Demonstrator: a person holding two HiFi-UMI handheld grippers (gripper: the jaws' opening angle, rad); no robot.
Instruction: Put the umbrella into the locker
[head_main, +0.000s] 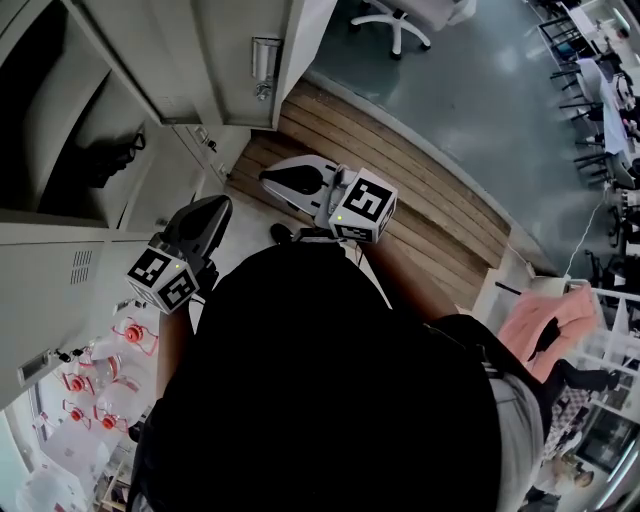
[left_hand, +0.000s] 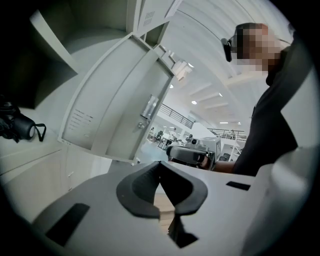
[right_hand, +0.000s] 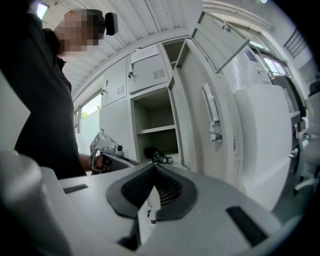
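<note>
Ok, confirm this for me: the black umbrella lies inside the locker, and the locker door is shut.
Not quite. The locker door stands wide open, not shut. The right gripper view shows it swung out beside the compartment. The rest holds: the black umbrella lies inside the locker.
</note>
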